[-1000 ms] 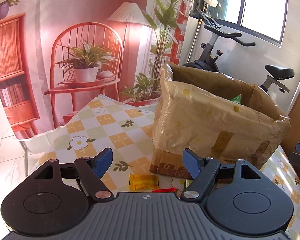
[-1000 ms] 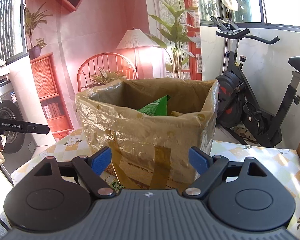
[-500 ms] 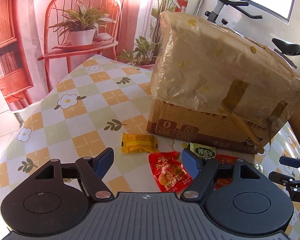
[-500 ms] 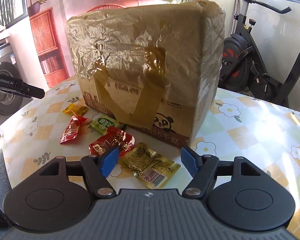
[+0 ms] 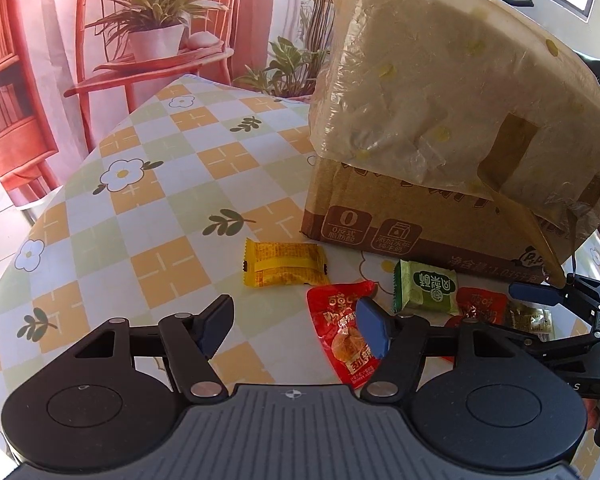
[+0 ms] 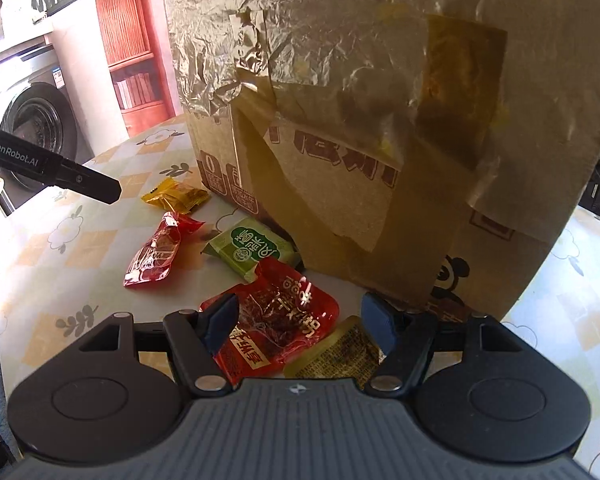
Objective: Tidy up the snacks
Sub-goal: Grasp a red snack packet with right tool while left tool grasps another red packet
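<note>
Here, take the cardboard box (image 5: 440, 216) on the checked tabletop (image 5: 160, 200) as your landmark; every snack lies along its front foot. Your left hand-held gripper (image 5: 296, 330) has just been narrowing its jaws, yet they stand spread with only bare tabletop between them. Furthest left of the box's near corner lies the yellow packet (image 5: 284, 266), just beyond that gap and touched by neither finger. Next comes the small red packet (image 5: 348, 340), partly hidden behind the right-hand blue pad (image 5: 374, 332); I cannot tell whether the pad touches it. The green packet (image 5: 426, 286) sits close against the box's base.

Further right along the box front, your right hand-held gripper (image 6: 300, 328) is also spread, its jaws having narrowed a moment ago. The large red packet (image 6: 276, 320) lies between its fingers, near the left one, and the pads do not press it. The gold packet (image 6: 340, 354) lies just right of that one, low between the fingers, under the box's right corner.
</note>
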`<state>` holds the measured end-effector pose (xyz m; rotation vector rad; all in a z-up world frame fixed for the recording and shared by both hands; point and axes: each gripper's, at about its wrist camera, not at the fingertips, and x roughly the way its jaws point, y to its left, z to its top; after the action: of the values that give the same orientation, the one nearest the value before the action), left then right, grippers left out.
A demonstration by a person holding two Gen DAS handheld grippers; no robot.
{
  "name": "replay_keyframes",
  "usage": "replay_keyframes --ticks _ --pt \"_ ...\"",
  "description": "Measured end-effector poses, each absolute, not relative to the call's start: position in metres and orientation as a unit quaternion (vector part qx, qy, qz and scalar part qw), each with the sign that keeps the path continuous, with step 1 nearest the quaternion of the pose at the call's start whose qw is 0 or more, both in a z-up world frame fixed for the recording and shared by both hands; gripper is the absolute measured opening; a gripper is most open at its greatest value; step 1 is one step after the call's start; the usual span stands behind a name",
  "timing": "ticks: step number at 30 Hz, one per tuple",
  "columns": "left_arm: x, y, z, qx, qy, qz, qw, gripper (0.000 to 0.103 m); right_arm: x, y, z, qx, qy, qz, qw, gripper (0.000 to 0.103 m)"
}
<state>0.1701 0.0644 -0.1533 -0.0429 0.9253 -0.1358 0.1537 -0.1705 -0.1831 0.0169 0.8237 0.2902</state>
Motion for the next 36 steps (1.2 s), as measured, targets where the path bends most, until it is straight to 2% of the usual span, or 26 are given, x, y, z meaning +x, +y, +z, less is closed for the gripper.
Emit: replay_keyframes --ticks 4,8,12,16,18,20,21,22,36 --pt "0.173 0.064 -0.159 -0.026 0.453 -0.07 0.888 0.069 0.161 -0.168 -0.193 0.012 0.413 0.14 0.9 0.061" --pt "0.174 0.059 -0.165 -0.025 0.457 -0.077 0.886 0.069 0.157 -0.169 -0.197 0.014 0.404 0.137 0.905 0.06" --pt "0.176 0.054 -0.171 -0.023 0.463 -0.082 0.882 0.069 0.148 -0.168 -0.201 0.015 0.385 0.121 0.915 0.052" --pt "0.178 0.047 -0.176 -0.023 0.467 -0.087 0.88 0.069 0.14 -0.166 -0.2 0.005 0.376 0.125 0.918 0.037" --pt "0.179 0.044 -0.178 -0.024 0.469 -0.09 0.879 0.069 0.137 -0.165 -0.199 0.003 0.374 0.127 0.919 0.035" --pt "0.179 0.042 -0.181 -0.026 0.471 -0.09 0.877 0.069 0.133 -0.165 -0.195 0.008 0.366 0.132 0.921 0.024" --pt "0.179 0.041 -0.182 -0.027 0.472 -0.089 0.876 0.069 0.131 -0.165 -0.192 0.011 0.359 0.134 0.923 0.014" --pt "0.179 0.041 -0.184 -0.029 0.474 -0.089 0.875 0.069 0.128 -0.166 -0.189 0.014 0.358 0.137 0.923 0.01" --pt "0.194 0.019 -0.203 -0.029 0.464 -0.042 0.885 0.07 0.108 -0.172 -0.169 0.036 0.338 0.121 0.933 0.008"
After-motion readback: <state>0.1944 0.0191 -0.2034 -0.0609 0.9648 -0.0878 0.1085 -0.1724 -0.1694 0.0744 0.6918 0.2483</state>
